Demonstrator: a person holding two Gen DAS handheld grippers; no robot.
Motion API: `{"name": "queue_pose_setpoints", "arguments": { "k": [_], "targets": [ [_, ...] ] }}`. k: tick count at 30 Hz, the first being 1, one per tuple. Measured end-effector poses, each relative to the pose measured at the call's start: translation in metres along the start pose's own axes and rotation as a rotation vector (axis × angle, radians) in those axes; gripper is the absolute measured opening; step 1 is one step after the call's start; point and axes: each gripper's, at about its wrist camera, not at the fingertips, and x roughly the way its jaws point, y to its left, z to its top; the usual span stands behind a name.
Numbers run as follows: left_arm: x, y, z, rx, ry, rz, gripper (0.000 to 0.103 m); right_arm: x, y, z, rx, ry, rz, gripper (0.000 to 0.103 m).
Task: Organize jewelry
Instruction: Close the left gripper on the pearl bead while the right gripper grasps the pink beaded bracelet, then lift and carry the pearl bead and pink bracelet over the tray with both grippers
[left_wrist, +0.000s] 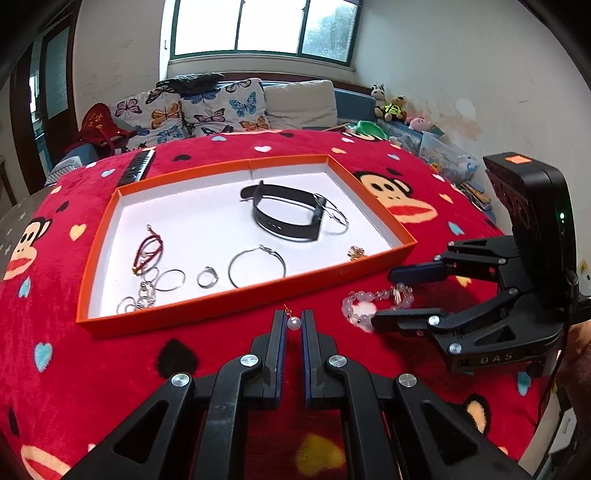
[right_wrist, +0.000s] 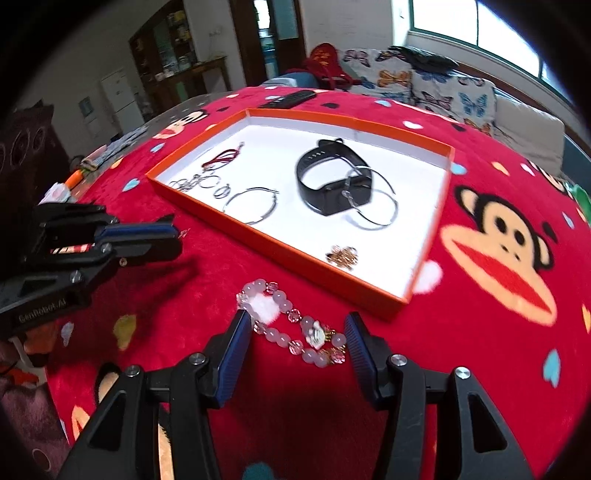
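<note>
Left wrist view: left claw (left_wrist: 294, 322) pinches a pearl earring (left_wrist: 294, 322); right claw (right_wrist: 295, 326) (spread wide) straddles the bead bracelet (right_wrist: 295, 328).

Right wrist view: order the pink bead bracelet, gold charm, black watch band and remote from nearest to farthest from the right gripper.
1. Pink bead bracelet, between the right gripper fingers, on the blanket.
2. Gold charm, tray's near corner.
3. Black watch band, mid-tray.
4. Remote, beyond the tray's far edge.
</note>
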Motion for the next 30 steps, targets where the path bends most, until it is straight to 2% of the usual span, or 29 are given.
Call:
{"name": "queue_pose_setpoints", "arguments": {
  "k": [3,6,9,16,18,24,26,30],
  "targets": [
    [-0.001,0.005,0.001,-0.008,-0.001,0.003,0.007,0.0,0.006,0.002,-0.037,0.001,0.023,0.058],
    [-0.001,0.009,0.001,-0.017,0.003,0.002,0.007,0.003,0.013,0.003,-0.072,0.007,-0.002,0.058],
    [-0.001,0.009,-0.001,-0.013,0.003,0.005,0.007,-0.001,0.017,0.004,-0.099,-0.008,-0.069,0.058],
    [-0.001,0.011,-0.001,-0.022,-0.001,0.002,0.007,-0.007,0.035,0.002,-0.146,0.005,-0.011,0.057],
    [-0.001,0.011,-0.001,-0.021,-0.001,0.002,0.007,-0.002,0.037,0.003,-0.15,0.017,-0.013,0.048],
    [-0.001,0.012,-0.001,-0.02,-0.002,0.003,0.007,0.006,0.034,0.004,-0.125,0.038,-0.013,0.034],
    [0.0,0.013,-0.001,-0.023,0.001,0.001,0.007,0.005,0.033,0.005,-0.122,0.046,-0.028,0.023],
    [-0.002,0.014,-0.002,-0.021,0.003,-0.007,0.007,0.005,0.036,0.005,-0.135,0.053,-0.038,0.014]
  ]
}}
